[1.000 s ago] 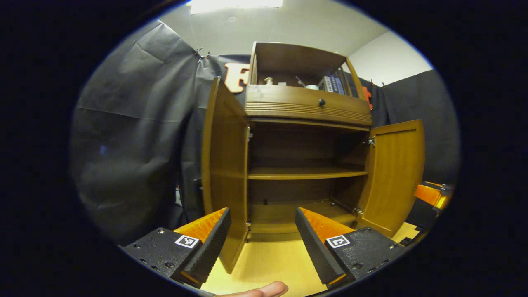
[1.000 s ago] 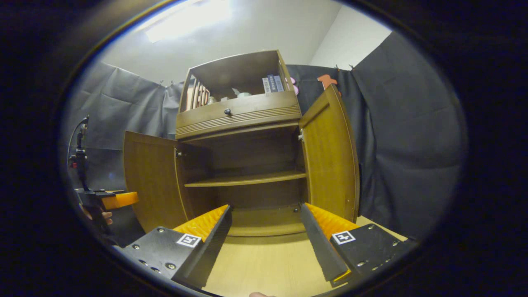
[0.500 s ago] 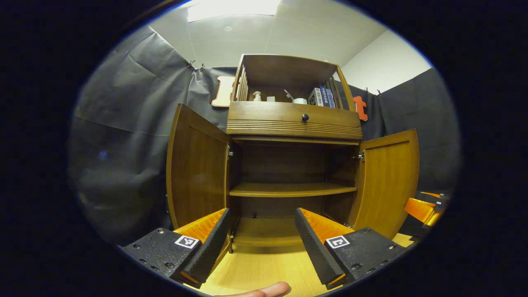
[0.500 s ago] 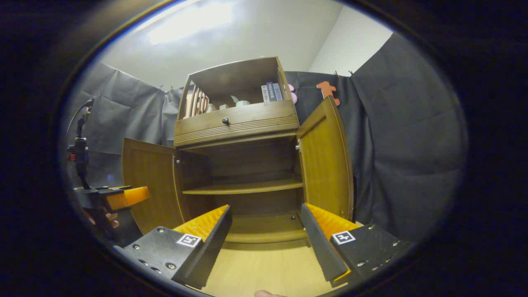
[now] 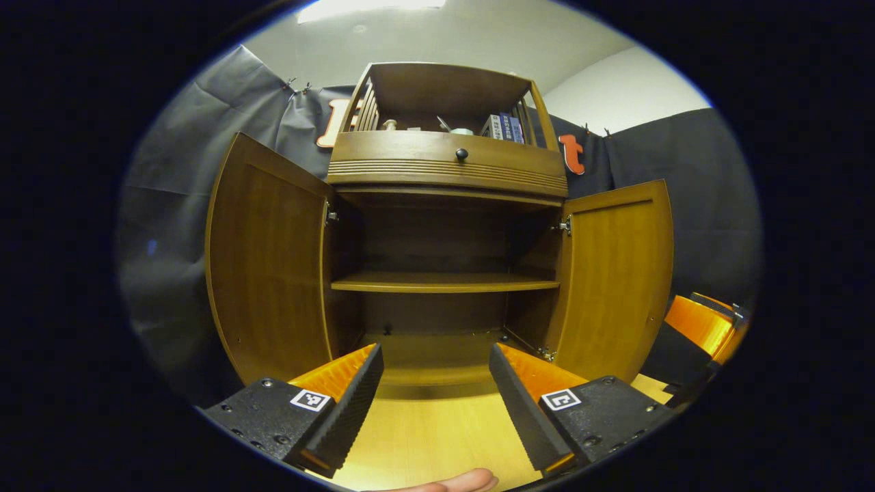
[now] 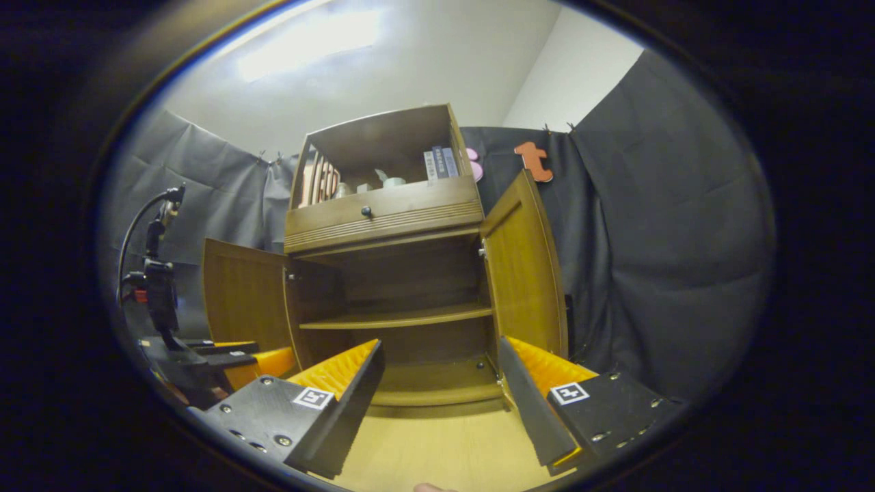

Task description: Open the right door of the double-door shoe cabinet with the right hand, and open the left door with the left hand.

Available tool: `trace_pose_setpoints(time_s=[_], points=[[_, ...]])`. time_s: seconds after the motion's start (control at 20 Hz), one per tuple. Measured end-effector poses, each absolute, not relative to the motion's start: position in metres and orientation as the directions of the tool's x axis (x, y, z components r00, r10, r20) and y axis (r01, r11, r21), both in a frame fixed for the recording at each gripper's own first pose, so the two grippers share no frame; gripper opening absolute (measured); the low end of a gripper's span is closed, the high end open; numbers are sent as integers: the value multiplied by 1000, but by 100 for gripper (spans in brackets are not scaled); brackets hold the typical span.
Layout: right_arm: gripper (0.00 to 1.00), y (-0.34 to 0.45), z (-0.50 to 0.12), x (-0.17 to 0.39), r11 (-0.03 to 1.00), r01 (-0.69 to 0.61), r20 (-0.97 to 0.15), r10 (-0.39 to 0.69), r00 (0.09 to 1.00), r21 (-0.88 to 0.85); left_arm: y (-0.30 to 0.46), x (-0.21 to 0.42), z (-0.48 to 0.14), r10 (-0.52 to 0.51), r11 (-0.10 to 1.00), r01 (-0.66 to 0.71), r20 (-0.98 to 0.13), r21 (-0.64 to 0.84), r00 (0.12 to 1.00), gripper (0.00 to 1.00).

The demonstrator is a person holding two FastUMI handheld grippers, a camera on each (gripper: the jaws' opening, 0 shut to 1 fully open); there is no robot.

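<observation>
The wooden shoe cabinet (image 5: 444, 178) (image 6: 383, 212) stands on a light wood floor with both doors swung wide. In the left gripper view the left door (image 5: 266, 260) hangs at the left and the right door (image 5: 615, 273) at the right. In the right gripper view the left door (image 6: 243, 297) and right door (image 6: 523, 270) also stand open. My left gripper (image 5: 434, 403) is open, holding nothing, a short way in front of the cabinet's base. My right gripper (image 6: 437, 403) is open too, with nothing between its fingers. Inside, a bare middle shelf (image 5: 444, 281) shows.
A drawer with a dark knob (image 5: 462, 154) sits above the doors; books (image 5: 502, 128) and small items stand in the top niche. The other gripper shows at the right edge (image 5: 701, 328) and lower left (image 6: 225, 355). A camera stand (image 6: 157, 273) rises at the left. A fingertip (image 5: 451, 482) lies at the bottom.
The left door has swung from edge-on to wide open. My left gripper has turned to face the cabinet squarely. My right gripper has drawn back a little; the right door stays open.
</observation>
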State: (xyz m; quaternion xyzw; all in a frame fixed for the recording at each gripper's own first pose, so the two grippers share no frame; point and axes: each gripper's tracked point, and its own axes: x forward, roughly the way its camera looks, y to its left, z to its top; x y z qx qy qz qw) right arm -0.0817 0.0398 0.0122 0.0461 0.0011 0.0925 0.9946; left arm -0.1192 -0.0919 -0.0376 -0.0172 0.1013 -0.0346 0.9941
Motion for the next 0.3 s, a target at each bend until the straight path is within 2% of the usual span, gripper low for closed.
trace_pose_setpoints(time_s=[0.2, 0.25, 0.3], points=[[99, 60, 14, -82, 964, -253, 9, 253, 967, 75, -87, -122, -28, -37, 999, 36, -163, -10, 986, 96], [96, 66, 11, -83, 960, -270, 3, 270, 963, 72, -86, -122, -27, -32, 999, 31, -159, -9, 987, 96], [99, 69, 9, -83, 958, -280, -6, 280, 960, 65, -85, -122, -27, -29, 1000, 29, -157, -6, 987, 96]])
